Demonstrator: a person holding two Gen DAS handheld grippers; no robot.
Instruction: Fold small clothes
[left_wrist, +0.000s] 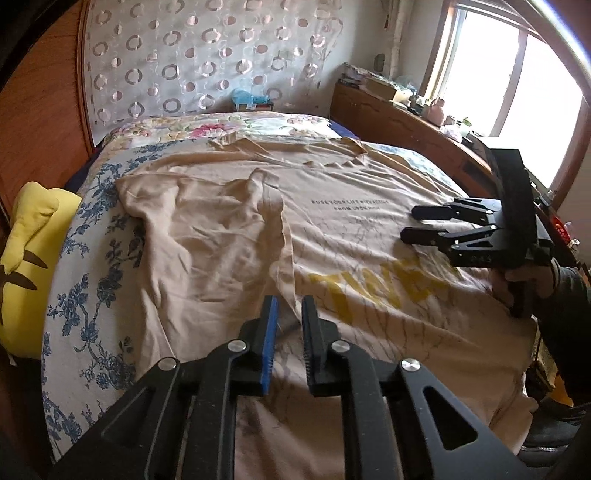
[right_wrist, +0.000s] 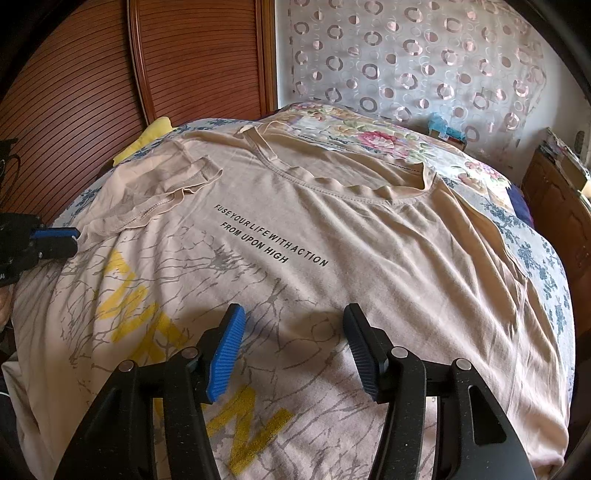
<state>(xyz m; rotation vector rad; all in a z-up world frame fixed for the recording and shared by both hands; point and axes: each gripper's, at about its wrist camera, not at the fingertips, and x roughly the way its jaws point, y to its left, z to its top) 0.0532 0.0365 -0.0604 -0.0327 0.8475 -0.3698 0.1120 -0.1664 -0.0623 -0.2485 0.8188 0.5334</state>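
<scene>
A beige T-shirt (left_wrist: 351, 236) with black lettering and a yellow print lies spread on the bed; it also shows in the right wrist view (right_wrist: 369, 251). Its left side is folded over onto the front, with the sleeve (right_wrist: 166, 184) lying on top. My left gripper (left_wrist: 290, 314) is low over the folded edge, jaws a narrow gap apart, with the fold's edge between the tips; no grip shows. My right gripper (right_wrist: 293, 343) is open and empty just above the shirt's front print. It shows at the right in the left wrist view (left_wrist: 415, 221).
A floral bedsheet (left_wrist: 92, 258) covers the bed. A yellow plush pillow (left_wrist: 26, 266) lies at the left edge. A wooden headboard shelf (left_wrist: 406, 110) with clutter runs along the right by the window. A wooden wardrobe (right_wrist: 110, 74) stands behind the bed.
</scene>
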